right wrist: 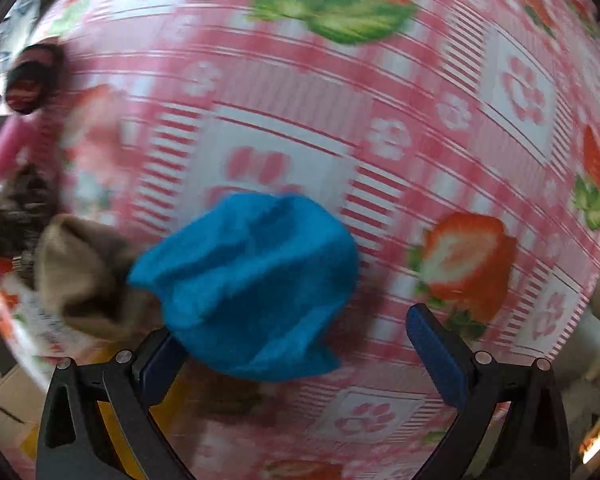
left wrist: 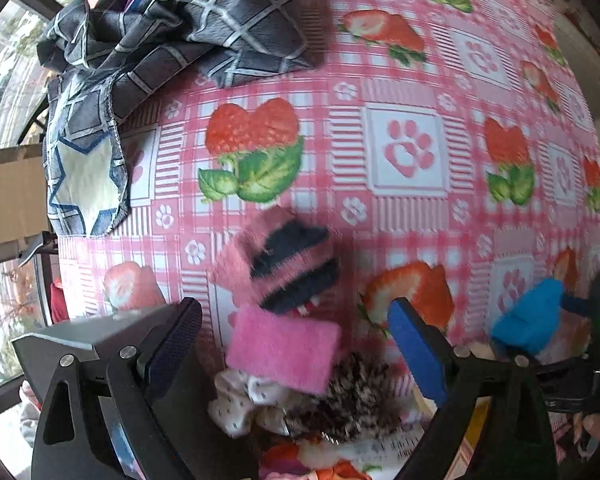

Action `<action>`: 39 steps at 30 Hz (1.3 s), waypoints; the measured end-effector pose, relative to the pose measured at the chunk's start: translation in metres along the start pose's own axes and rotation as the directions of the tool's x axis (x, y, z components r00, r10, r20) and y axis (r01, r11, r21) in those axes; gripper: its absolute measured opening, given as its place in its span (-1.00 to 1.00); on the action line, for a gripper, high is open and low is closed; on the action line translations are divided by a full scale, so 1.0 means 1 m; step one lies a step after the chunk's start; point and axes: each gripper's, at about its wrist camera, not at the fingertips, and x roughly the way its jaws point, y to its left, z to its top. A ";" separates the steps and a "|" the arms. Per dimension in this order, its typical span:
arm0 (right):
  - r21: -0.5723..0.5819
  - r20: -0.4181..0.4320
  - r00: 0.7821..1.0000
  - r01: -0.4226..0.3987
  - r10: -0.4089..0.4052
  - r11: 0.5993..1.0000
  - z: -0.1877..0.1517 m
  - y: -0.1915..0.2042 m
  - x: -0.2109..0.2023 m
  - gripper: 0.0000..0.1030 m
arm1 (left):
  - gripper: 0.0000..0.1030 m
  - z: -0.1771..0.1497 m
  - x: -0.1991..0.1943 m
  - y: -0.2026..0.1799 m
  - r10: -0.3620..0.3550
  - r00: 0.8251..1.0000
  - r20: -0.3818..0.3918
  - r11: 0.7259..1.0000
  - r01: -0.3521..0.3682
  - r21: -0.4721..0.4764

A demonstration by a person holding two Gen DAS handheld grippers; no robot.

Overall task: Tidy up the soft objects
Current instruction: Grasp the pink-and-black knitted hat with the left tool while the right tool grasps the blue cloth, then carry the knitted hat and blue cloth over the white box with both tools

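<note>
Pink checked tablecloth (left wrist: 380, 80) printed with strawberries and paw marks, covering the whole work surface.

Far left: grey checked cloth (left wrist: 180, 28), crumpled, with a star-patterned cloth (left wrist: 84, 172) hanging over the table edge below it. Cardboard box (left wrist: 16, 196) beyond that edge.

Near centre, left wrist view: pink and navy striped sock (left wrist: 288, 264), blurred, with its plain pink end (left wrist: 284, 348) over a pile of a white dotted sock (left wrist: 240, 400) and a speckled black-and-white sock (left wrist: 352, 404).

Left gripper (left wrist: 296, 340): jaws spread wide, pads to either side of the pink end; whether either pad touches it cannot be told.

Right gripper (right wrist: 292, 352): jaws spread; blue sock (right wrist: 248, 284) bunched against the left pad, clear of the right one. Contact with the table cannot be told. Beige sock (right wrist: 80, 276) just left of the blue one, touching it.

Right view heavily blurred.
</note>
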 end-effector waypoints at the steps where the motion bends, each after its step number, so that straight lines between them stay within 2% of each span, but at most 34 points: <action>1: 0.020 0.004 1.000 0.012 -0.012 1.000 -0.003 -0.008 0.003 1.00 | 0.86 0.005 0.006 0.004 -0.002 1.000 -0.010 1.000 0.002 -0.016; 5: 0.154 0.021 1.000 -0.013 0.010 0.988 -0.015 -0.055 0.006 1.00 | 0.86 0.019 0.026 0.016 -0.029 0.998 -0.050 0.997 0.025 -0.075; 6: 0.176 0.038 0.998 -0.050 0.043 0.983 -0.020 -0.065 0.003 1.00 | 0.86 0.022 0.031 0.017 -0.039 0.998 -0.057 0.996 0.034 -0.087; 7: 0.184 0.061 0.995 -0.093 0.083 0.978 -0.024 -0.071 0.000 1.00 | 0.86 0.025 0.035 0.017 -0.045 0.997 -0.062 0.995 0.039 -0.092; 9: 0.180 0.089 0.989 -0.130 0.115 0.975 -0.028 -0.076 -0.002 1.00 | 0.86 0.030 0.043 0.019 -0.048 0.996 -0.074 0.995 0.040 -0.095; 11: 0.172 0.100 0.988 -0.135 0.119 0.976 -0.022 -0.085 -0.008 1.00 | 0.86 0.032 0.047 0.018 -0.045 0.996 -0.077 0.995 0.038 -0.093; 14: 0.170 0.130 0.988 -0.101 0.079 0.980 -0.011 -0.062 -0.014 1.00 | 0.86 0.036 0.053 0.018 -0.052 0.995 -0.087 0.995 0.044 -0.091; 17: 0.159 0.123 0.989 -0.098 0.079 0.982 0.012 -0.046 -0.010 1.00 | 0.86 0.043 0.065 0.015 -0.041 0.994 -0.097 0.995 0.032 -0.097; 19: 0.141 0.122 0.992 -0.045 0.027 0.989 0.023 -0.037 -0.009 1.00 | 0.94 0.044 0.073 0.016 -0.046 0.994 -0.098 0.993 0.035 -0.110; 21: 0.142 0.125 0.992 -0.047 0.029 0.989 0.028 -0.036 -0.006 1.00 | 1.00 0.043 0.079 0.021 -0.054 0.993 -0.100 0.992 0.042 -0.117; 25: 0.144 0.126 0.991 -0.055 0.037 0.988 0.035 -0.036 -0.004 1.00 | 1.00 0.045 0.088 0.034 -0.093 0.990 -0.110 0.987 0.077 -0.143; 27: 0.144 0.133 0.990 -0.055 0.036 0.988 0.039 -0.037 -0.008 1.00 | 1.00 0.044 0.091 0.038 -0.091 0.989 -0.115 0.987 0.075 -0.140; 32: 0.141 0.135 0.990 -0.055 0.036 0.989 0.036 -0.027 -0.002 1.00 | 0.97 0.046 0.096 0.038 -0.100 0.980 -0.170 0.988 0.077 -0.136; 35: 0.145 0.141 0.989 -0.056 0.035 0.988 0.031 -0.031 -0.003 0.98 | 0.75 0.042 0.093 0.024 -0.093 0.982 -0.164 0.992 0.076 -0.104; 37: 0.138 0.170 0.985 -0.052 0.029 0.989 0.028 -0.030 -0.009 0.70 | 0.32 0.040 0.086 0.022 -0.089 0.985 -0.146 0.993 0.077 -0.086; 38: 0.131 0.183 0.983 -0.053 0.028 0.990 0.027 -0.030 -0.014 0.59 | 0.20 0.038 0.083 0.022 -0.094 0.986 -0.140 0.993 0.083 -0.084; 39: 0.126 0.195 0.980 -0.055 0.030 0.990 0.026 -0.029 -0.019 0.28 | -0.04 0.038 0.081 0.022 -0.107 0.985 -0.137 0.992 0.096 -0.086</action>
